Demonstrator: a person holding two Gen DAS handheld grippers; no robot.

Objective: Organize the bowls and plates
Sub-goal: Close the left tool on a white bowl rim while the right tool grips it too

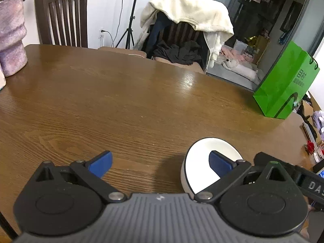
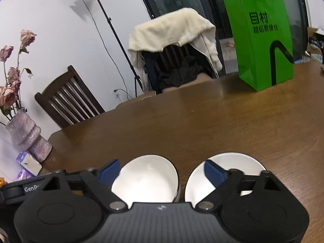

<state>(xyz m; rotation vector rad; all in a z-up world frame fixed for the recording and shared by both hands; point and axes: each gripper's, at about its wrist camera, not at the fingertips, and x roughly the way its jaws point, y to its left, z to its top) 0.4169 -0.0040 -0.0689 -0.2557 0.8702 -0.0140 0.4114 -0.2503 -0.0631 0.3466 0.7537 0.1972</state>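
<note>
two round white bowls sit mouth-up on the wood-grain worktop (image 2: 202, 121), side by side and just apart. the left bowl (image 2: 145, 179) is glossy and smooth with a thin dark rim; the right bowl (image 2: 232, 162) looks plain white. being round, neither has a long axis. the right tool (image 2: 161, 172) stands wide, its blue fingers (image 2: 110, 172) straddling the left bowl without pressing it, the other finger over the right bowl. the left tool (image 1: 160, 163) is also wide and holds nothing, one finger over a white bowl (image 1: 199, 151). a green paper bag (image 2: 261, 40) stands upright at the far edge, a ribbed pink vase (image 2: 30, 137) to the left.
</note>
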